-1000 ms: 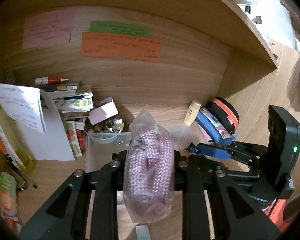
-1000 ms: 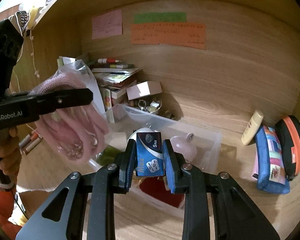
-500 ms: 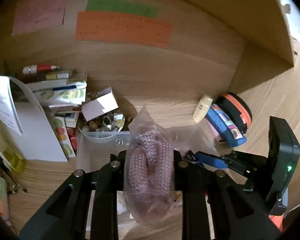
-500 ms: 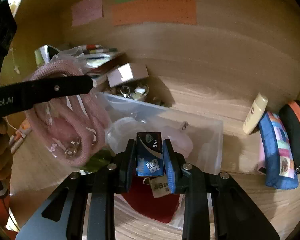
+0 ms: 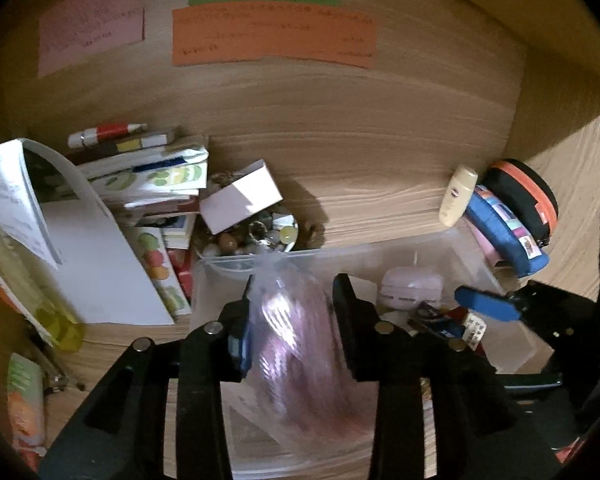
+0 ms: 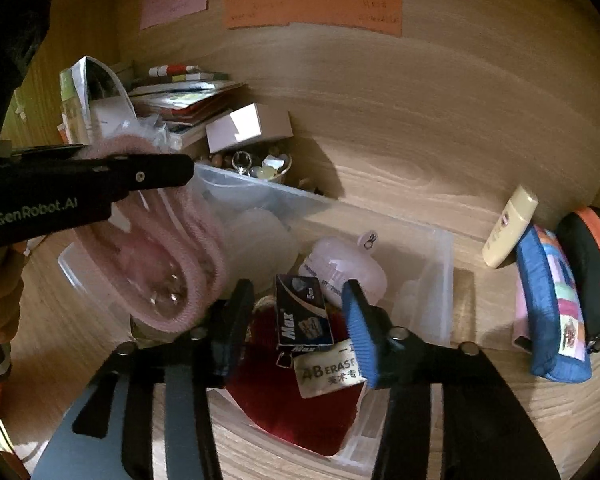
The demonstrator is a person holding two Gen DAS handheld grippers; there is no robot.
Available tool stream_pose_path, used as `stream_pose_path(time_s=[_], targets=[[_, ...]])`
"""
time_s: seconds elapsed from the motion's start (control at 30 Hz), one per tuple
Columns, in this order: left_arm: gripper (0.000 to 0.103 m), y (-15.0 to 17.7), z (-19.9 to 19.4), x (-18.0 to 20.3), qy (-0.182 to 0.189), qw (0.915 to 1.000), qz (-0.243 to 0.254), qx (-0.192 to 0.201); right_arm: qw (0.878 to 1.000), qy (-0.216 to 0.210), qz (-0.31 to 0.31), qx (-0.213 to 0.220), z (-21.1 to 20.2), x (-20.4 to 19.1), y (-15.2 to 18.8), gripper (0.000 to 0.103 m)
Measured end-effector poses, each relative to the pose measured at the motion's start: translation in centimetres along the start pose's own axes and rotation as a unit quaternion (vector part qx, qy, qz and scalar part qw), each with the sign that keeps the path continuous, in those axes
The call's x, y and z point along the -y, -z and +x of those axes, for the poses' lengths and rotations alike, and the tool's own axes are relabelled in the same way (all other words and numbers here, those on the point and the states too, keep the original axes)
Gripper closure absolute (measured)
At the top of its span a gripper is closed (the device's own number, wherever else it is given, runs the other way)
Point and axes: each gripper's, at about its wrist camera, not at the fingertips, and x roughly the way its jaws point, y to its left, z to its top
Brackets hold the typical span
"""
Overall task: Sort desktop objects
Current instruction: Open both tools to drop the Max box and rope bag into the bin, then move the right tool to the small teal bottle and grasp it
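Note:
A clear plastic bin [image 6: 440,264] stands on the wooden desk; it also shows in the left wrist view [image 5: 220,268]. My left gripper [image 5: 290,312] has its jaws spread over the bin, with a clear bag of pink rope [image 5: 296,344] between them, blurred; the bag [image 6: 168,256] hangs into the bin's left part. My right gripper [image 6: 300,312] is open above the bin. A dark blue Max box [image 6: 302,312] lies between its fingers, free of both pads, on a red item [image 6: 292,396] beside a white eraser [image 6: 328,372].
A stack of booklets and papers [image 5: 140,176] and a bowl of beads with a white box [image 5: 240,200] stand left of the bin. A cream tube [image 6: 508,228], a blue pouch [image 6: 552,304] and a black-orange case [image 6: 592,272] lie right.
My right gripper opened and the Max box dropped into the bin. My left gripper lowered over the bin and its jaws spread; the rope bag is sinking.

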Motion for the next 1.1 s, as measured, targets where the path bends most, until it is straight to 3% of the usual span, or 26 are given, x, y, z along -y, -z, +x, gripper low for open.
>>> stream_pose_path(time_s=[0.03,0.1,0.4,0.6,0.83,1.1], targets=[[0.063,0.1,-0.4,0.0,-0.004,1.0000,0.003,0.005,1.000,0.002,-0.002,0.005,-0.2,-0.1,0.0,0.050],[0.050,0.1,-0.9,0.1,-0.014,0.9998,0.008,0.014,1.000,0.007,-0.005,0.012,-0.4,-0.2,0.0,0.045],[0.030,0.8,-4.3,0.2,-0.050,0.9963,0.037,0.059,0.999,0.015,-0.011,0.033,-2.0,-0.9,-0.7,0.034],[0.012,1.7,-6.8,-0.7,-0.042,0.9957,0.027,0.079,0.998,0.006,-0.031,0.053,-4.9,-2.8,-0.8,0.022],[0.009,3.6,-9.2,-2.2,-0.051,0.9939,0.024,0.095,0.996,-0.001,-0.067,0.062,-7.3,-6.3,0.6,0.021],[0.008,7.9,-9.9,-5.3,-0.047,0.9967,-0.004,0.065,0.997,-0.034,-0.073,0.013,-6.2,-10.3,3.6,0.021]])
